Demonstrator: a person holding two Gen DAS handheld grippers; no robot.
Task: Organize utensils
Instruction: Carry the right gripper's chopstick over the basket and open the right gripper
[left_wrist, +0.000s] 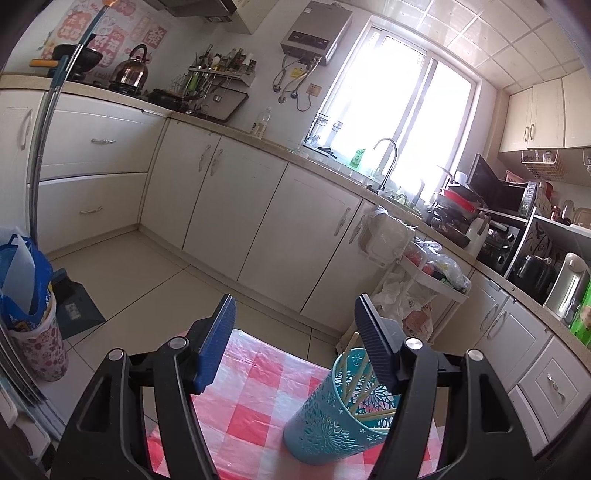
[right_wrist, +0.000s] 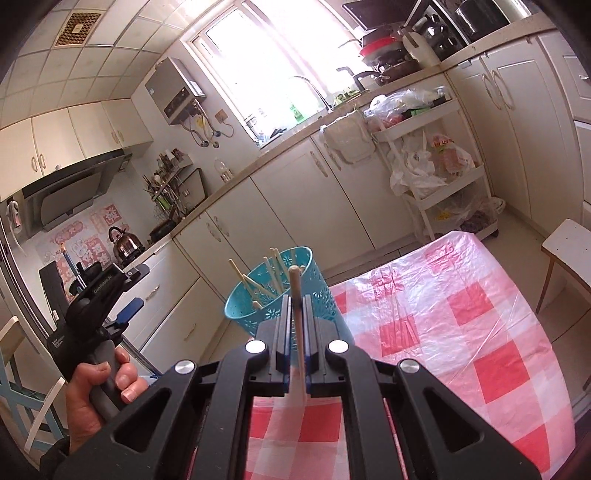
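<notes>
Kitchen scene, table (right_wrist: 461, 332) under a pink-and-white checked plastic cloth, cabinets and a bright window behind. On the near-left part of the table stands the teal holder (right_wrist: 280, 295), a perforated cup, upright, already with several chopsticks (right_wrist: 275, 273) leaning inside it.

My left gripper (left_wrist: 295, 332) sits with jaws apart and nothing between them; in the left wrist view the teal holder (left_wrist: 340, 406) is partly behind its right finger, not inside the gap. The person's hand (right_wrist: 99, 391) is on that gripper's handle, off to the left of the holder.

My right gripper (right_wrist: 295, 306) is clamped shut on a single chopstick (right_wrist: 297, 317), which stands nearly upright between the pads, top end poking above the fingertips, lower end trailing back toward the camera.

Step, as I read it: carrying one more chopstick to the holder. The stick is just in front of the holder's rim, seemingly not over the opening yet. Next move needs the lower tip brought above the mouth, clear of the sticks already leaning there, then release.
</notes>
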